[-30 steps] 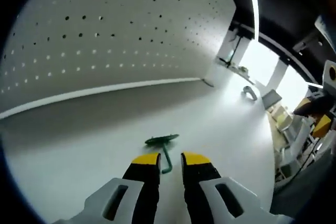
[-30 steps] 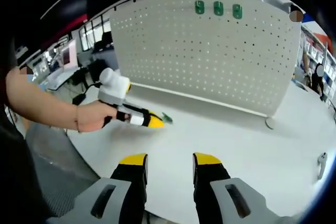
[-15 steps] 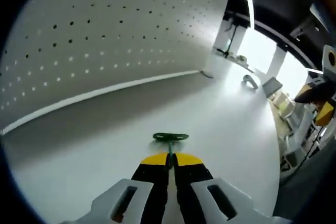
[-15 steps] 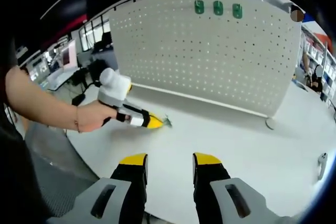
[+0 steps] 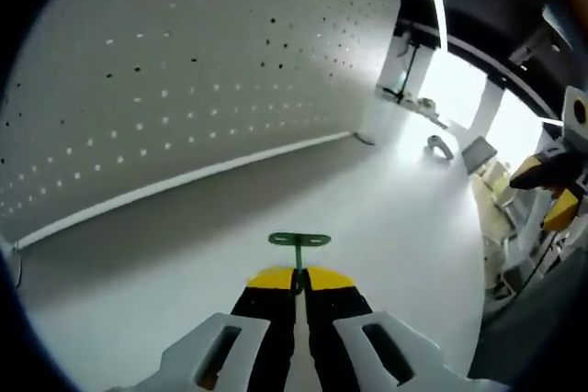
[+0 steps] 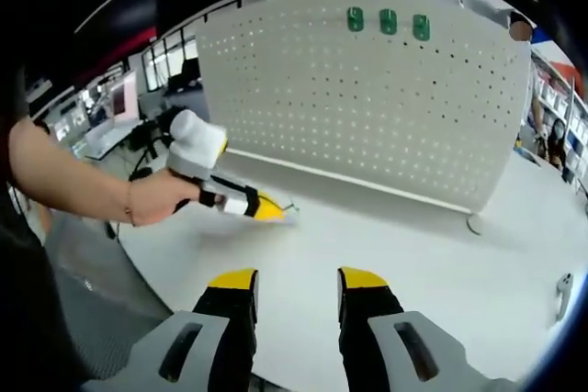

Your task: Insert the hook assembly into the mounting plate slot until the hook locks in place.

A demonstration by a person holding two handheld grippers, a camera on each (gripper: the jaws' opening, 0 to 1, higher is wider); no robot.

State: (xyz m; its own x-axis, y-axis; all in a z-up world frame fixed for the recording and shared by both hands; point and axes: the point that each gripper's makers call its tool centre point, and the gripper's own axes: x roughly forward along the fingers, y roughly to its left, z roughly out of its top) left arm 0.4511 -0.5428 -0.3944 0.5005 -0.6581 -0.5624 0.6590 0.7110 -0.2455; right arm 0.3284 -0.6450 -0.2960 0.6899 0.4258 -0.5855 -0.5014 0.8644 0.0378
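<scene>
In the left gripper view, the left gripper [image 5: 297,274] is clenched on the stem of the green hook [image 5: 299,241] at lower centre, its flat head just above the yellow tips. Open white table [image 5: 386,218] stretches to the pegboard [image 5: 184,71] above. In the right gripper view, the right gripper [image 6: 293,280] is released over bare table near its front edge. Three green hooks [image 6: 388,21] sit at the pegboard's top; a small grey object [image 6: 561,293] at far right is unclear.

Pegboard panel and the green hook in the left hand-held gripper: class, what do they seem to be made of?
Pegboard panel: probably painted sheet metal, matte white, with evenly punched holes. Green hook: probably moulded plastic, uniform green, thin stem and flat head, though coated metal is possible; it is clamped in the left hand-held gripper.
</scene>
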